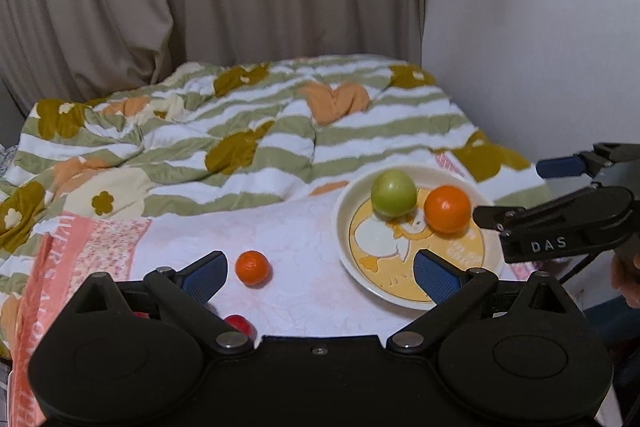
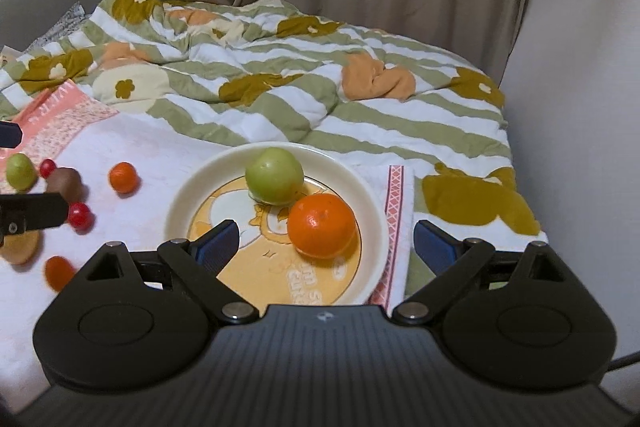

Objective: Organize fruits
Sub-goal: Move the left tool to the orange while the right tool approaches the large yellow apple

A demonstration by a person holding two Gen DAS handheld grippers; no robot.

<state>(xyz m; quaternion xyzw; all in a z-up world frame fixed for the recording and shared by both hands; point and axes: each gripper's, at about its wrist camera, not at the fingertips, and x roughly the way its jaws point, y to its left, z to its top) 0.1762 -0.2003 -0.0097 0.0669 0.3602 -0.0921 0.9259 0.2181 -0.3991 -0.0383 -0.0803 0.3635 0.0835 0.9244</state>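
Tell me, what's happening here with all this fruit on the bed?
A person is sorting fruit onto a plate with a two-finger gripper in each hand. A green fruit and a large orange already sit on the plate. The right gripper is open and empty above it. The left gripper is open too, holding nothing, near a small orange on the bed cover. More small fruits, including a red one, wait beside the plate.

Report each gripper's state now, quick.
Left gripper: open, holding nothing.
Right gripper: open, empty, above the plate.
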